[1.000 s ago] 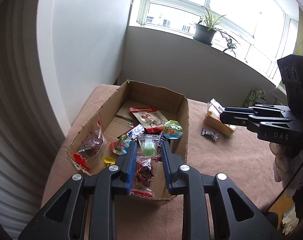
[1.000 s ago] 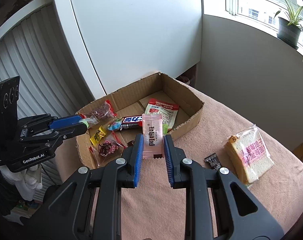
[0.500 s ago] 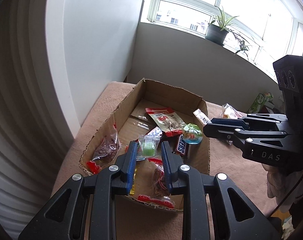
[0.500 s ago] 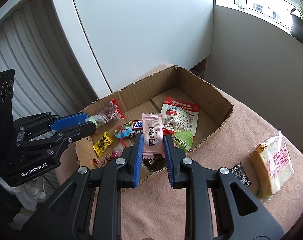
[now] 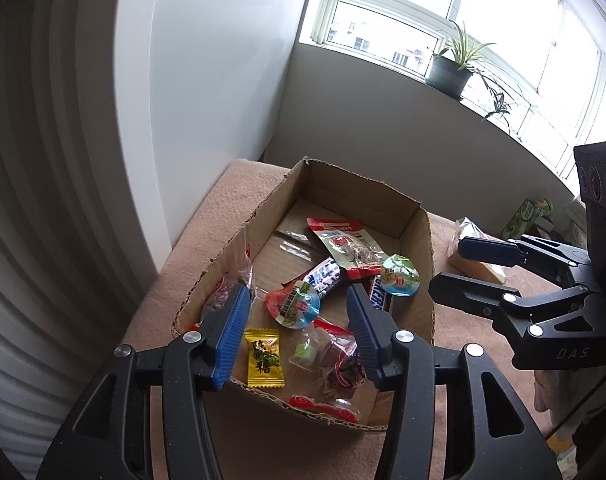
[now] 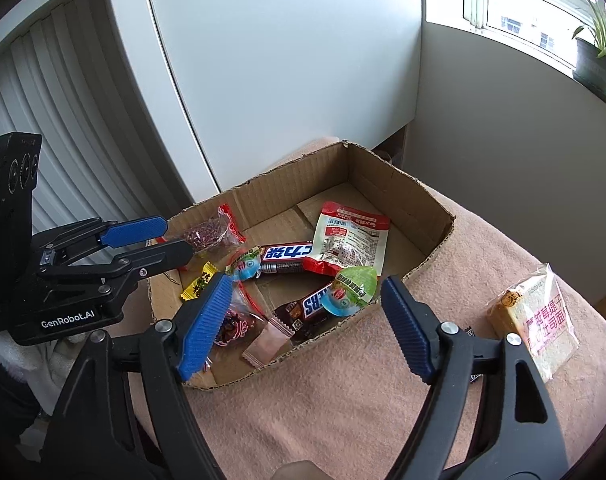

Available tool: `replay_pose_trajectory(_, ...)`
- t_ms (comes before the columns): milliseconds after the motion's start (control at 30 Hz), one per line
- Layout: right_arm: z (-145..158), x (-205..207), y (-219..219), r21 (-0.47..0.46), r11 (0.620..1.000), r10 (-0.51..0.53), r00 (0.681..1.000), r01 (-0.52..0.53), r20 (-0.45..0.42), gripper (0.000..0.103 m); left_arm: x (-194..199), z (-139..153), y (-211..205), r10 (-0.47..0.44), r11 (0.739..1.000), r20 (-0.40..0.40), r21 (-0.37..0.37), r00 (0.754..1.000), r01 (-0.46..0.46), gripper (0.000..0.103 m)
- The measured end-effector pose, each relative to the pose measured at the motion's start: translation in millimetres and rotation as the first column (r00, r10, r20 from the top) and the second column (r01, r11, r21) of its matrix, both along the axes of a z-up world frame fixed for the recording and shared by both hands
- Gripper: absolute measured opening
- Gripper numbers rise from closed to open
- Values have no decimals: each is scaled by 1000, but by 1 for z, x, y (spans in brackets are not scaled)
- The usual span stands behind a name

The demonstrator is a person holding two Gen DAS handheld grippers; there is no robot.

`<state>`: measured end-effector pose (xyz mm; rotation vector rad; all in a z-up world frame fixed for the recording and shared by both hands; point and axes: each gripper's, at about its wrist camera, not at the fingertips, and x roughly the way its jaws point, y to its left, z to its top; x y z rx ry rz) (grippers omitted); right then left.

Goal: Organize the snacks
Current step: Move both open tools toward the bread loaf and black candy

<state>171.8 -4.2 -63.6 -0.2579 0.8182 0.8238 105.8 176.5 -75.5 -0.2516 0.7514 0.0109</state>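
Both grippers [image 6: 303, 304] agape; bread packet [image 5: 469, 256] half-hidden.

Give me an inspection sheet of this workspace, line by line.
Surface: pink cloth covers the table.
Job's things: cardboard box holds chocolate bars, jelly cups, a yellow candy, a pink sachet and a white and red pouch; bread pack lies outside on the cloth.
Clutter: small dark packet beside the bread, mostly hidden.
Grippers: left gripper and right gripper over the box's near end, jaws apart, nothing between them.
Cables: nothing seen.
Surroundings: potted plant on the windowsill, white panel behind the box.
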Motion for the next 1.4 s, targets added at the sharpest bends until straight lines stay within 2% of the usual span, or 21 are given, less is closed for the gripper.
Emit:
replay_pose_trajectory(67, 2, 0, -5, -8, 1000, -14, 1000, 14, 4, 83, 0, 1, 0, -1, 1000, 1, -4, 1000, 1, 50)
replay_pose_trajectory(133, 4, 0, -11, -10, 1000, -26, 1000, 26, 7, 91, 0, 2, -2, 0, 1000, 1, 3, 1000, 0, 50)
replay_pose_trajectory(300, 8, 1, -27, -15, 998, -52, 999, 53, 15, 91, -2, 8, -11, 6, 1000, 17, 28, 1000, -6, 73)
replay_pose_trajectory(433, 10, 0, -43, -20, 997, -72, 997, 72, 25, 91, -4, 14, -24, -10, 998, 28, 66, 1000, 8, 79)
replay_pose_trajectory(600, 12, 1, -66, -26, 994, -104, 994, 105, 39, 91, -9, 22, -45, -40, 993, 48, 115, 998, 34, 79)
replay_pose_trajectory(833, 15, 9, -112, -6, 984, -180, 983, 180, 31, 91, -7, 25, -70, -84, 990, 50, 115, 995, 78, 80)
replay_pose_trajectory(1000, 17, 24, -158, 29, 960, -278, 961, 278, 3, 91, -2, 22, -91, -125, 988, 46, 100, 991, 120, 80)
replay_pose_trajectory(1233, 10, 54, -219, 87, 915, -385, 916, 395, -109, 91, 10, 15, -123, -191, 979, 34, 79, 981, 188, 80)
replay_pose_trajectory(1400, -3, 78, -244, 110, 895, -408, 892, 433, -194, 91, 22, 10, -146, -241, 970, 23, 45, 970, 240, 80)
